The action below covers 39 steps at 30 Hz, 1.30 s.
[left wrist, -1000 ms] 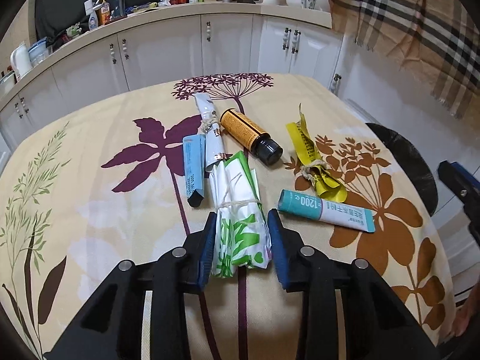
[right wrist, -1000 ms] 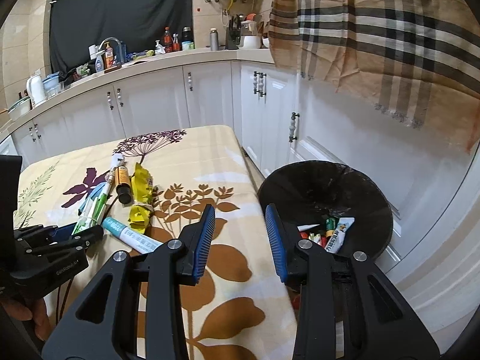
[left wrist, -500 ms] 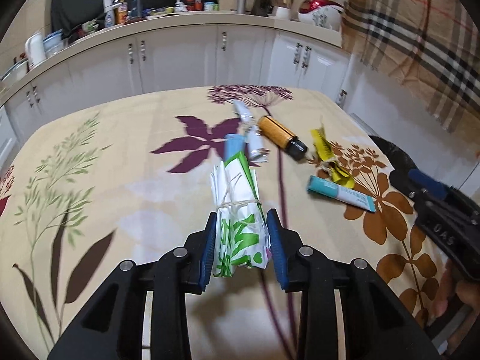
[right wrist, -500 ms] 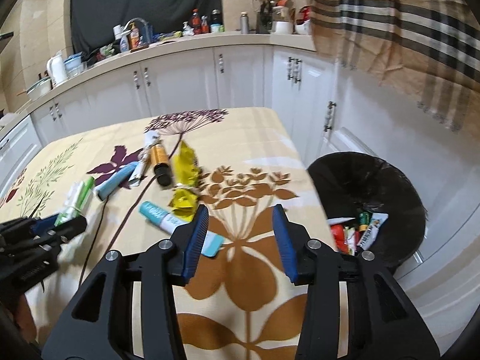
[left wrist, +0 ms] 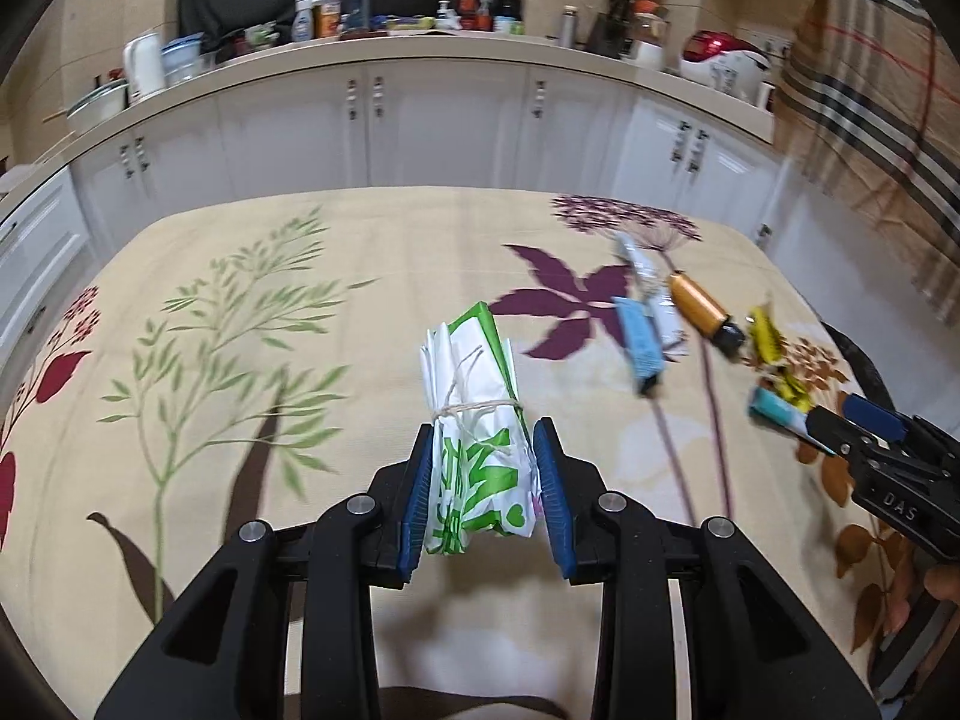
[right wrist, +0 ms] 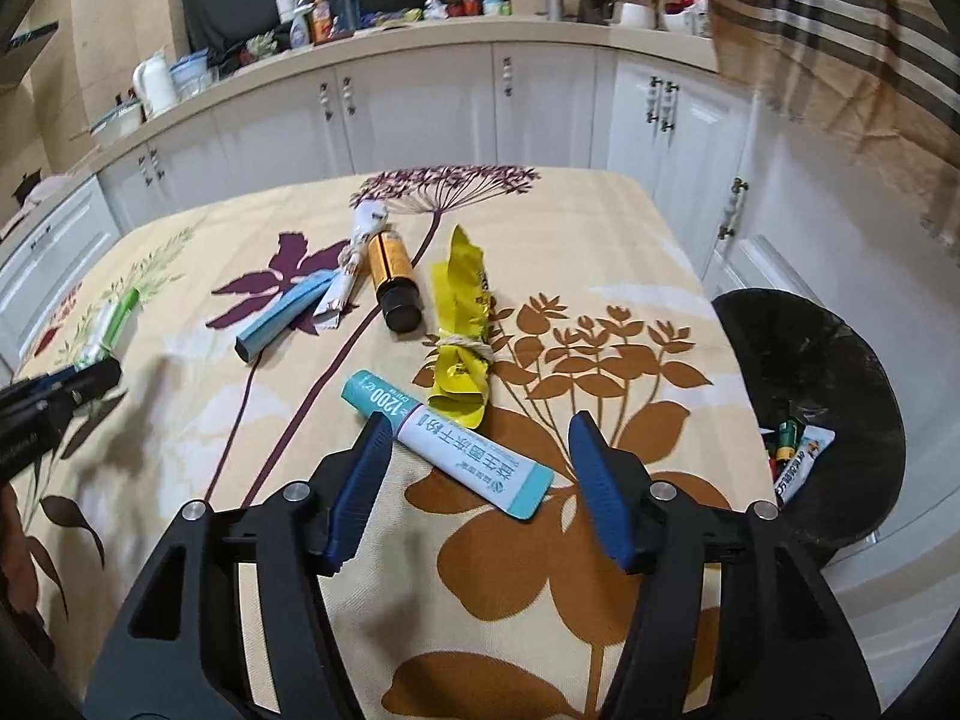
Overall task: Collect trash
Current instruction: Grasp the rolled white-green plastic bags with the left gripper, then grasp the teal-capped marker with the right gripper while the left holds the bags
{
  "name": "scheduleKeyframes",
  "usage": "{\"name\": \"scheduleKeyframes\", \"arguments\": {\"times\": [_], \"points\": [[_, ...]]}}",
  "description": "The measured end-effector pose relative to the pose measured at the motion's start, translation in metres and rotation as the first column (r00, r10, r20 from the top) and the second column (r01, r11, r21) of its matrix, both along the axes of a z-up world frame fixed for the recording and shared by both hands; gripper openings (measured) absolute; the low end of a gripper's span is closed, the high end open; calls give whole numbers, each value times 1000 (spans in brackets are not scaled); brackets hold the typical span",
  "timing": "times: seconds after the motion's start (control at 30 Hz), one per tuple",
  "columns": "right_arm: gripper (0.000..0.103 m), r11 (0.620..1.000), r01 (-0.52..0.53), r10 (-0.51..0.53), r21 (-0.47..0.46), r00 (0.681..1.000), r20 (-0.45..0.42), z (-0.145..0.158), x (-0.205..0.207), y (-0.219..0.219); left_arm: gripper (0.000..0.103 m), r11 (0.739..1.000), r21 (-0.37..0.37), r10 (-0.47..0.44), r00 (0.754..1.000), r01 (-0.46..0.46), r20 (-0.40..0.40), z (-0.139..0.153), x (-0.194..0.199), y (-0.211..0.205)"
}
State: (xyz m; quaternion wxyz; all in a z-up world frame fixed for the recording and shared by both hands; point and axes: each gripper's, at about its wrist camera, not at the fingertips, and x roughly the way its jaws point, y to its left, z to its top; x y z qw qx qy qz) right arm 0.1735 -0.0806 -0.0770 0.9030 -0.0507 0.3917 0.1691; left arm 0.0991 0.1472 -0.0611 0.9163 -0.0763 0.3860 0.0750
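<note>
Left wrist view: the left gripper (left wrist: 483,495) clamps the near end of a green-and-white folded bag (left wrist: 474,420) tied with string. The bag's long axis runs along the fingers, pointing away from the camera toward the cabinets (left wrist: 420,126); it is carried above the floral tablecloth (left wrist: 240,300). Both blue pads press its sides. Further right on the cloth lie a blue tube (left wrist: 639,342), an amber bottle (left wrist: 705,312) and a yellow wrapper (left wrist: 774,354), blurred. The right gripper (left wrist: 840,426) enters at the right edge.

Right wrist view: the right gripper (right wrist: 477,486) stands with its fingers wide apart, holding nothing. A teal-and-white tube (right wrist: 447,444) lies on the cloth between the fingers, its long axis diagonal, from upper left to lower right; its upper portion passes just beside the left pad (right wrist: 360,480), and contact cannot be confirmed. The yellow wrapper (right wrist: 462,330), tied with string, lies just beyond it. A black bin (right wrist: 810,408) stands beside the table at right and contains packaging.
</note>
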Motion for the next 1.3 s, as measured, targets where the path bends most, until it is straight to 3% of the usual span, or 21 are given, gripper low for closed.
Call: {"name": "scheduleKeyframes", "arguments": {"times": [0.27, 0.47, 0.57, 0.6, 0.97, 1.3], "points": [[57, 998, -48, 46, -26, 996, -71, -11, 14, 8, 33, 999, 5, 32, 999, -32, -11, -3, -3, 14], [20, 992, -93, 88, -83, 994, -60, -14, 3, 18, 33, 1000, -1, 27, 999, -27, -24, -6, -1, 13], [15, 990, -106, 101, -90, 993, -59, -14, -2, 19, 33, 1000, -1, 25, 999, -25, -25, -7, -2, 12], [8, 990, -110, 105, -92, 993, -59, -14, -4, 20, 33, 1000, 0, 24, 999, -24, -25, -7, -2, 12], [4, 991, -120, 120, -58, 993, -8, 0, -32, 22, 33, 1000, 3, 12, 1000, -12, -4, -1, -9, 4], [4, 999, 32, -33, 5, 987, 155, 43, -40, -21, 33, 996, -5, -91, 993, 91, 73, 21, -7, -37]]}}
